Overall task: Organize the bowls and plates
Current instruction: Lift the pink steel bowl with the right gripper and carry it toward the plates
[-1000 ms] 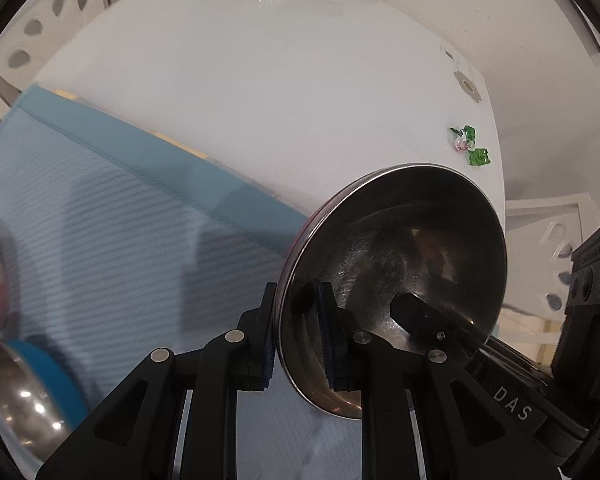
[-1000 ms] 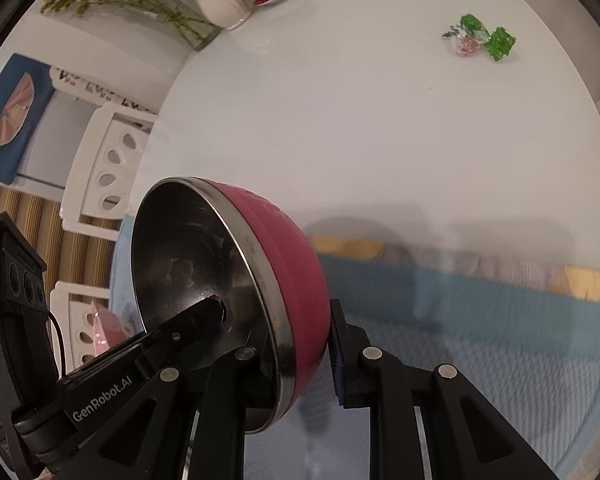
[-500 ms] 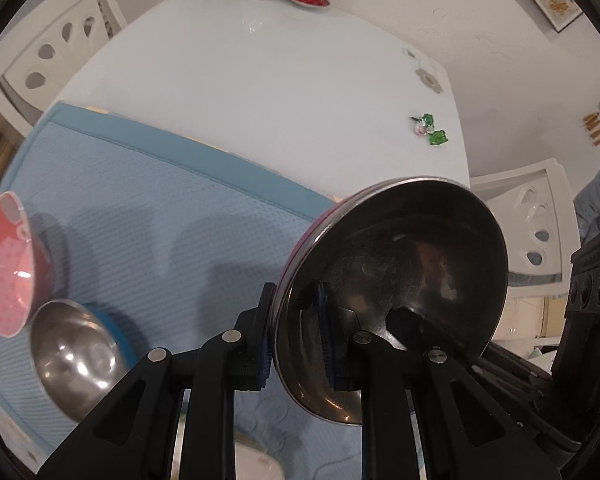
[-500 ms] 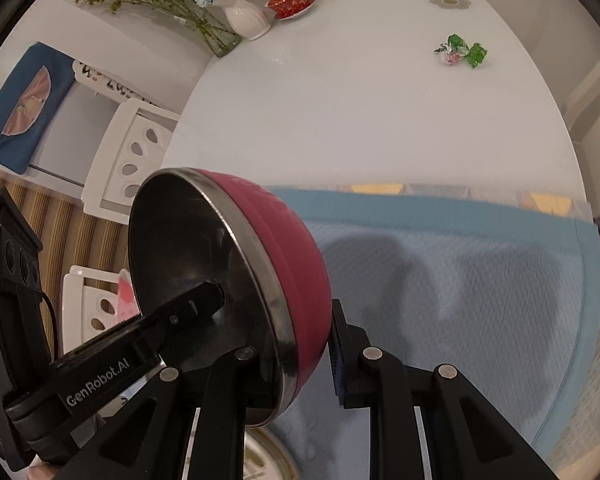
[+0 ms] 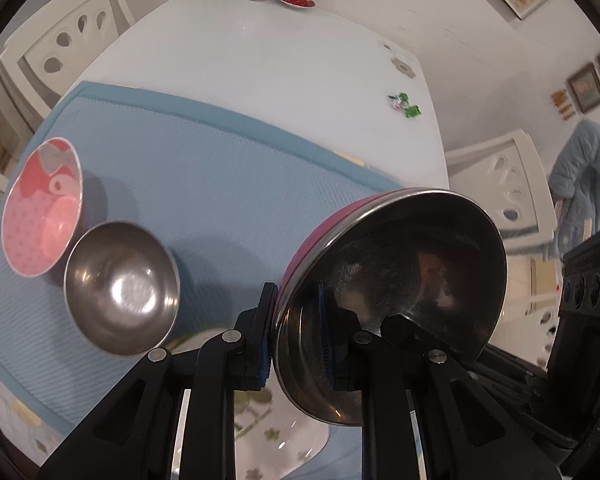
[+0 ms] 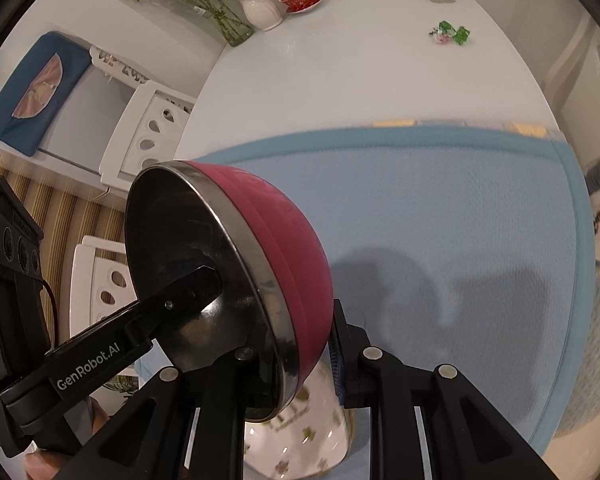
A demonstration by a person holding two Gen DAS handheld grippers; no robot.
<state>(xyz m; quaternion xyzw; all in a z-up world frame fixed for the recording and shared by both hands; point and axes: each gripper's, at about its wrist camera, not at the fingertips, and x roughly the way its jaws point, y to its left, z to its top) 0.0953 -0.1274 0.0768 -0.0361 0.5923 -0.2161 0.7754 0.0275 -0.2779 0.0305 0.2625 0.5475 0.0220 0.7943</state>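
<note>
We've got the magenta bowl (image 5: 388, 296) up off the table and held between both tools at once. Our left gripper (image 5: 294, 336) is clamped on the rim nearest its camera, one blue pad on the pink outside, the other against the steel inside. Our right gripper (image 6: 296, 364) is pinched on the opposite rim in the same fashion, so the magenta bowl (image 6: 236, 276) hangs tilted on edge, its shiny hollow facing the left gripper's body. Two grips on a smooth, curved rim make sense: one pinch alone would probably let it swing or slip.

Below us the blue mat (image 5: 220, 184) is spread over the white table (image 5: 284, 56), and that's where the rest of the crockery waits. A small steel bowl (image 5: 122, 288) sits upright at the mat's left side, with a pink patterned bowl (image 5: 42, 208) touching or just beside it, tipped towards the camera. Right beneath the held bowl we catch a white floral dish (image 6: 304, 436), partly hidden by our fingers.

That dish, or the steel bowl, looks like the likely landing spot; we can't tell which. Whichever it is, both pinches need to let go together, or the bowl will tip.
</note>
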